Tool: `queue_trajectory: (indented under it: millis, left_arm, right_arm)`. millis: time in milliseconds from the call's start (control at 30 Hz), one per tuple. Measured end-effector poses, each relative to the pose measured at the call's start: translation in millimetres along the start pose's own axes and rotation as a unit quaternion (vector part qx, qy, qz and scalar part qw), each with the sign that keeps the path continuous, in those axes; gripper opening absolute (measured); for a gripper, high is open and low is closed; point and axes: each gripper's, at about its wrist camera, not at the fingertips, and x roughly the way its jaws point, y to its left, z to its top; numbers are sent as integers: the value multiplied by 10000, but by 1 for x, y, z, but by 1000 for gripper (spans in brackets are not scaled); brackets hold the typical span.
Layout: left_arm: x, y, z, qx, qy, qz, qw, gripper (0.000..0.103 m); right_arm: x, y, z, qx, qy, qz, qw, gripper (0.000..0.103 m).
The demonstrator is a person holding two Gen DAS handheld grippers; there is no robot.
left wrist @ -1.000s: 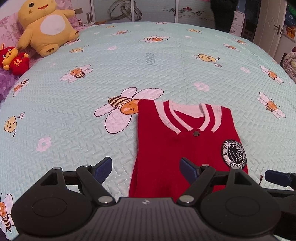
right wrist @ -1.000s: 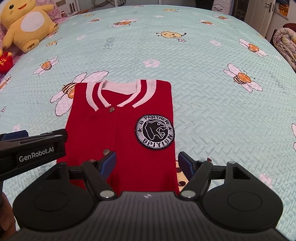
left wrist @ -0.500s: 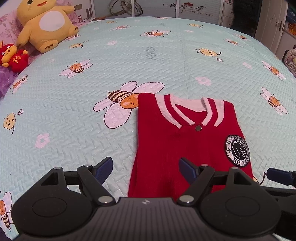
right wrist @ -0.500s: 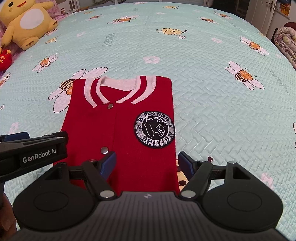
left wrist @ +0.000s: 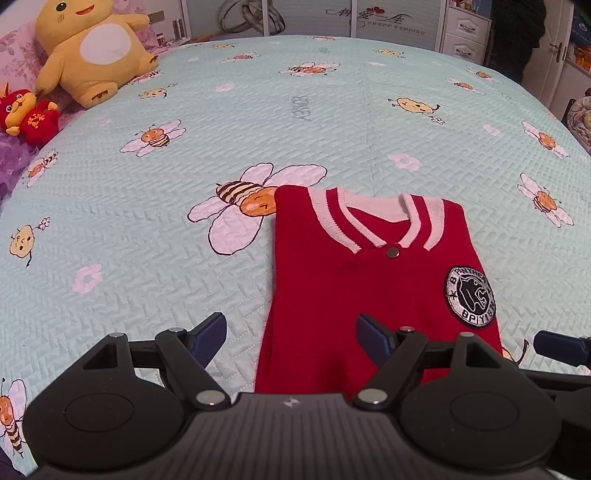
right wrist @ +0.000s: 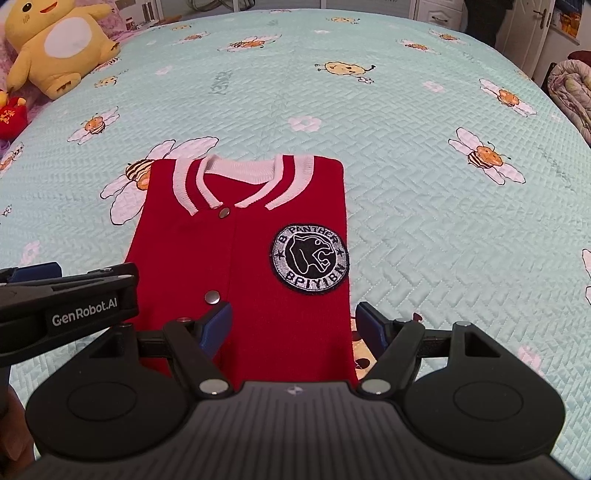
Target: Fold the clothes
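Nearest to me, the left gripper (left wrist: 291,328) hangs over the near left edge of the red knitted jacket with white-striped collar (left wrist: 354,288), its blue-padded fingers (left wrist: 212,330) spread wide and pressing on nothing; one pad is over the jacket, the other over bare cover to the jacket's left. The right gripper (right wrist: 293,321) hovers at the jacket's near right edge, released too, with the hem between its parted pads but not pinched. In the right wrist view the left gripper's black body, lettered "GenRobot.AI", shows just left of the jacket.

The jacket lies flat on the mint green quilted bedspread printed with bees and flowers (left wrist: 147,258), collar pointing away from me, already folded into a narrow rectangle. A metal snap (right wrist: 224,212) closes it below the collar and a second snap (right wrist: 212,296) sits nearer the hem. A round black and grey panther patch (right wrist: 310,258) is on its right chest.

Beyond the jacket and far to its left, a large yellow plush toy with a white belly (left wrist: 92,51) sits at the bed's edge, with a small red plush toy (left wrist: 31,118) beside it. Past the bed stand white cabinets (left wrist: 465,33).
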Motion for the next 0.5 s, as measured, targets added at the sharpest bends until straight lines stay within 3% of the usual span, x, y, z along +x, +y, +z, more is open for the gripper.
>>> queue_trajectory:
  millis: [500]
  left_arm:
    - [1,-11,-6,123,93,106,9998,80]
  right_arm:
    - [-2,-13,-1,20,-59,-37,10000,73]
